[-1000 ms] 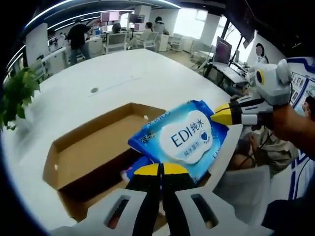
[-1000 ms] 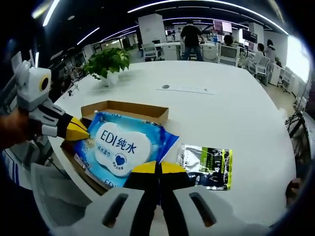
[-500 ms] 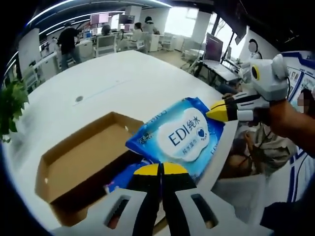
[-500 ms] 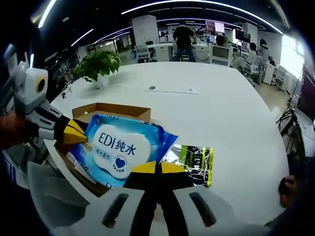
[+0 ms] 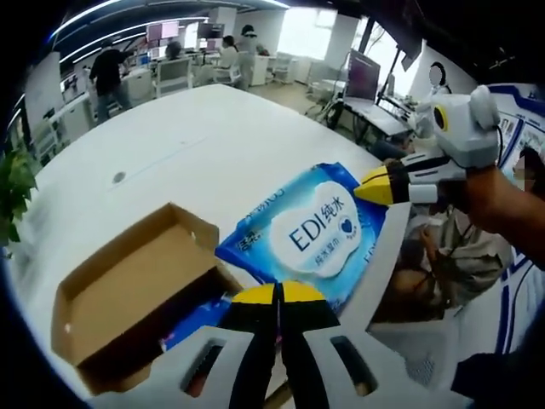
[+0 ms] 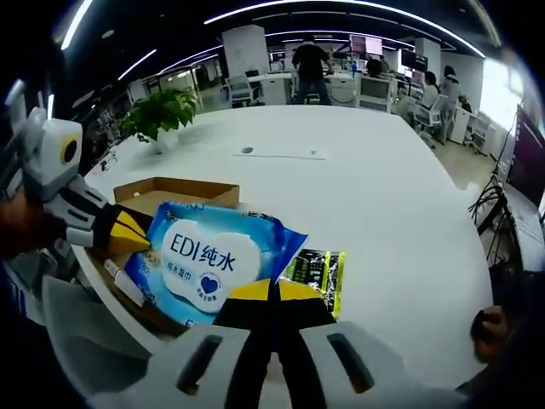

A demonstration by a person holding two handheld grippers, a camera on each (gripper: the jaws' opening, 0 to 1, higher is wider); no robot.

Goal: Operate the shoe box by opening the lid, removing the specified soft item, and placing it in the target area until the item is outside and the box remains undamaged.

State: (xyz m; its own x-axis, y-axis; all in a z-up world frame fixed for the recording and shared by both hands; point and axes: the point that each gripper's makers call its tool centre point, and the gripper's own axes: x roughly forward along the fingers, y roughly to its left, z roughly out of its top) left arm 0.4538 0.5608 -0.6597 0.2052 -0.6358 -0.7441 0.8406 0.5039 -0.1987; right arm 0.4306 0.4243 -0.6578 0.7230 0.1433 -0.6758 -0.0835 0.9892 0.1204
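Left gripper view: left gripper [image 5: 278, 294] jaws pinch the near edge of the blue wipes pack [image 5: 311, 232], held above the open shoe box [image 5: 128, 294] at the tabletop [image 5: 213, 145] edge; right gripper [image 5: 379, 183] pinches its far corner. Bare tabletop beyond.

Right gripper view: right gripper [image 6: 272, 291] jaws pinching wipes pack [image 6: 213, 260]; left gripper [image 6: 128, 234] at its left edge. Green packet [image 6: 315, 273] just right, shoe box [image 6: 174, 192] behind, plant [image 6: 162, 111] far.
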